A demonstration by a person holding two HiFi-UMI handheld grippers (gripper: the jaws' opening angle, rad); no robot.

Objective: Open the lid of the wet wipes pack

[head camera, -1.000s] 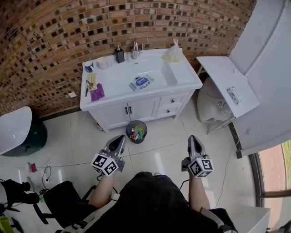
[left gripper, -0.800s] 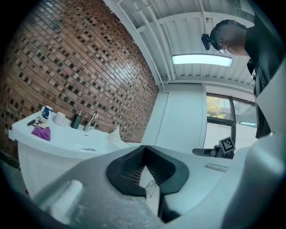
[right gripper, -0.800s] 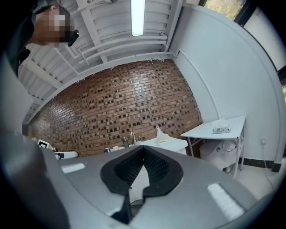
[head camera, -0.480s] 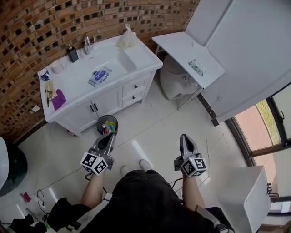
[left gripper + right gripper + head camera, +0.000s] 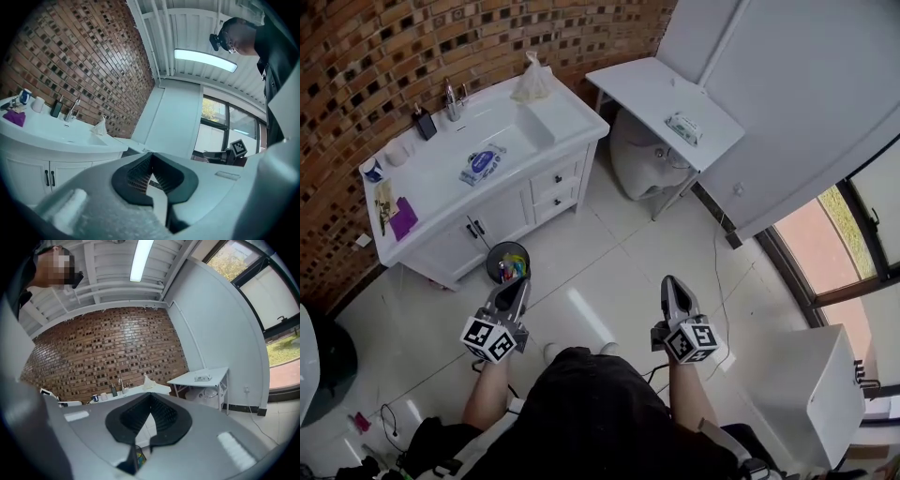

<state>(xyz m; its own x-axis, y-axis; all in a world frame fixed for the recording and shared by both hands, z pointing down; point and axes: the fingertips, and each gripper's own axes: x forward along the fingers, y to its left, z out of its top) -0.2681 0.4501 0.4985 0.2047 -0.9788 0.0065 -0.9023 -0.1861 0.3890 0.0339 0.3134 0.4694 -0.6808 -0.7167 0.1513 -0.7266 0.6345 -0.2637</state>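
The wet wipes pack (image 5: 481,162), white with a blue label, lies flat on the white vanity top (image 5: 441,192) beside the basin, its lid down. Both grippers hang over the tiled floor in front of me, far short of the vanity. My left gripper (image 5: 513,292) points toward the vanity and its jaws are shut with nothing between them (image 5: 151,158). The right gripper (image 5: 672,287) is likewise shut and empty (image 5: 151,397). In the left gripper view the vanity (image 5: 56,140) appears edge-on at the left, and the pack cannot be made out there.
A small bin (image 5: 507,262) full of coloured rubbish stands on the floor before the vanity doors. On the vanity top are a faucet (image 5: 451,97), soap bottle (image 5: 423,122), purple cloth (image 5: 401,217) and plastic bag (image 5: 530,84). A white side table (image 5: 628,89) stands at the right, a white box (image 5: 806,394) at lower right.
The head view has swung right, so the vanity slid to the upper left of the picture. Both grippers stayed shut and low in front of me, shifting slightly with my steps.
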